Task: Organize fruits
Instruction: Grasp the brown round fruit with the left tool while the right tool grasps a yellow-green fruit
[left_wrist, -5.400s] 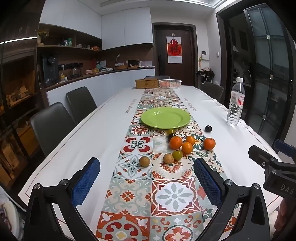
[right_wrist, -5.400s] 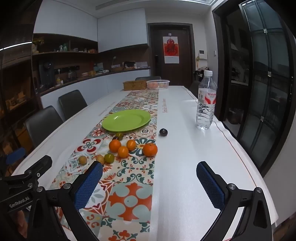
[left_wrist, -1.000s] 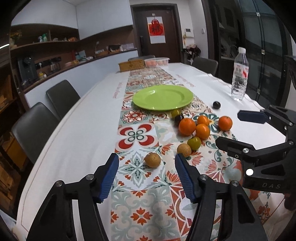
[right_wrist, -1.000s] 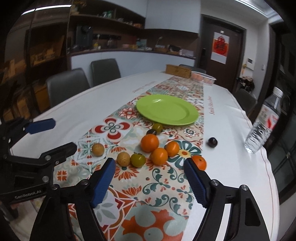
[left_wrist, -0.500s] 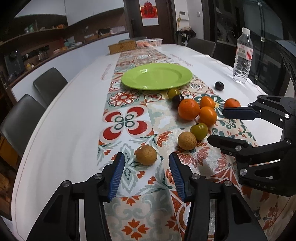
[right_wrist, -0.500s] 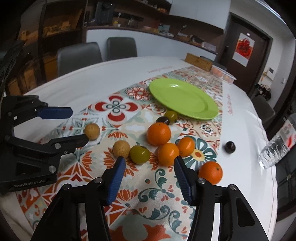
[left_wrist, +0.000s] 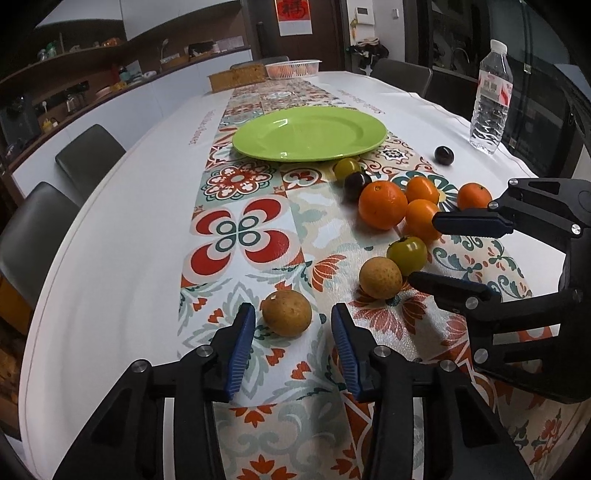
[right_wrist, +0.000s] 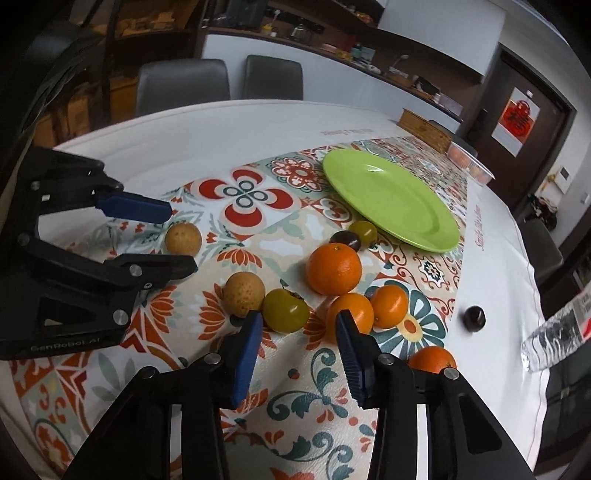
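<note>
We see the left gripper (left_wrist: 291, 328) narrowing around a brown fruit (left_wrist: 287, 312), pads not pressing. The right gripper (right_wrist: 299, 328) closes around a green tomato (right_wrist: 286, 309); contact is hard to make out.

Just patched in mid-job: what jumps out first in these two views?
An empty green plate sits on the patterned runner, with oranges and small fruits clustered just before it. The left tongs are closing around a brown fruit, the right tongs around a green tomato.

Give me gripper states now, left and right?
Left gripper: jaws closing around the round brown fruit, pads not touching yet.
Right gripper: jaws closing toward the green tomato, nothing gripped.
</note>
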